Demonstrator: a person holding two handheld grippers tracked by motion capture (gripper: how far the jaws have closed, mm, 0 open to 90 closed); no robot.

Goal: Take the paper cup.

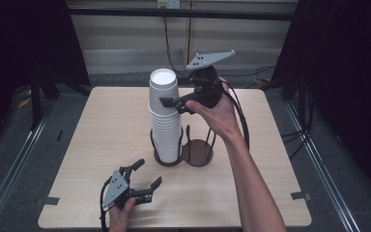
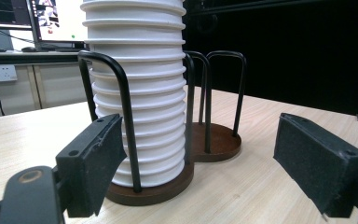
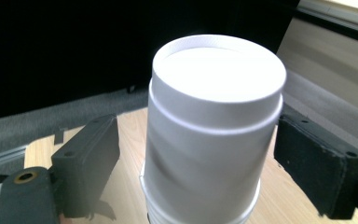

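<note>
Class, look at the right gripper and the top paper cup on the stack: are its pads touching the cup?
Cannot tell. In the right gripper view the right gripper straddles the top cup; any gap at the pads is unclear.

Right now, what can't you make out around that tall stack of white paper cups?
- Right gripper grip: right gripper view, the top white paper cup has a wall that hides whether the black pads press it.
- Cup count: high view, rims of the stack are too small.
- Stack top: left gripper view, cut off by the upper edge.
</note>
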